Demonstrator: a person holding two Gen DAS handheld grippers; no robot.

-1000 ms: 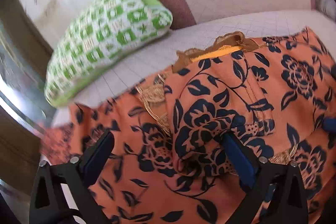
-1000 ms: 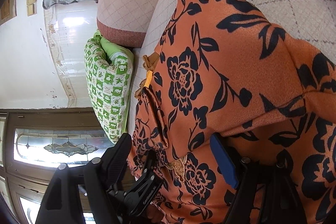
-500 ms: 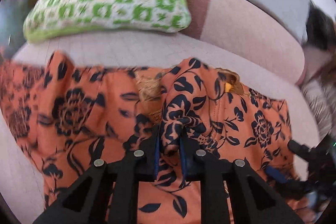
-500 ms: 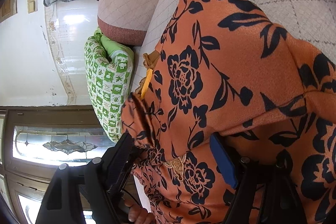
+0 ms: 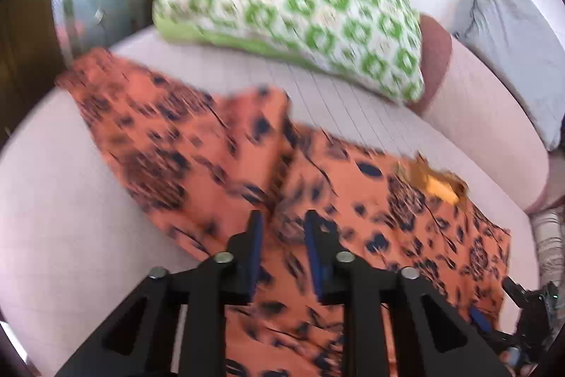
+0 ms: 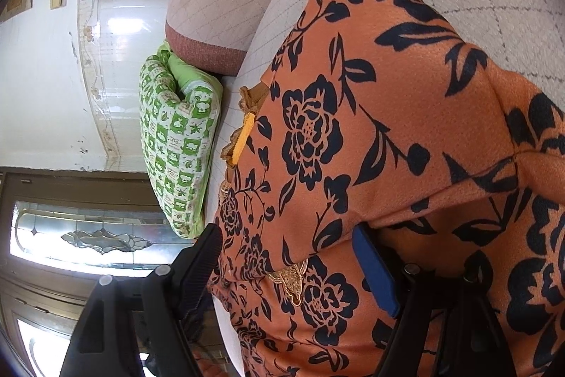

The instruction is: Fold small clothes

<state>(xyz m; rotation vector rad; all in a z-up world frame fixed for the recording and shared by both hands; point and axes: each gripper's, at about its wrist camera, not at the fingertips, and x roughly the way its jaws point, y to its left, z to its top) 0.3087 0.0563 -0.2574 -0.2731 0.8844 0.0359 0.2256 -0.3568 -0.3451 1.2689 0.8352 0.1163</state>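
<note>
Half a second ago clamped on a fold, the left gripper [image 5: 280,237] now opens around the orange, dark-flowered cloth garment [image 5: 219,172] on the pale quilted sofa [image 5: 63,228]; the right gripper [image 6: 289,257] straddles it, jaws wide.

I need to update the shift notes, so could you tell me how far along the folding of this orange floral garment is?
Early stage. Done: the orange floral garment lies spread on the sofa seat, one part doubled over. In hand: the left claw is opening with a bunch of cloth between its fingers; the right claw stands wide around another part. Left: the garment remains loose and rumpled, no neat folded stack yet.
</note>
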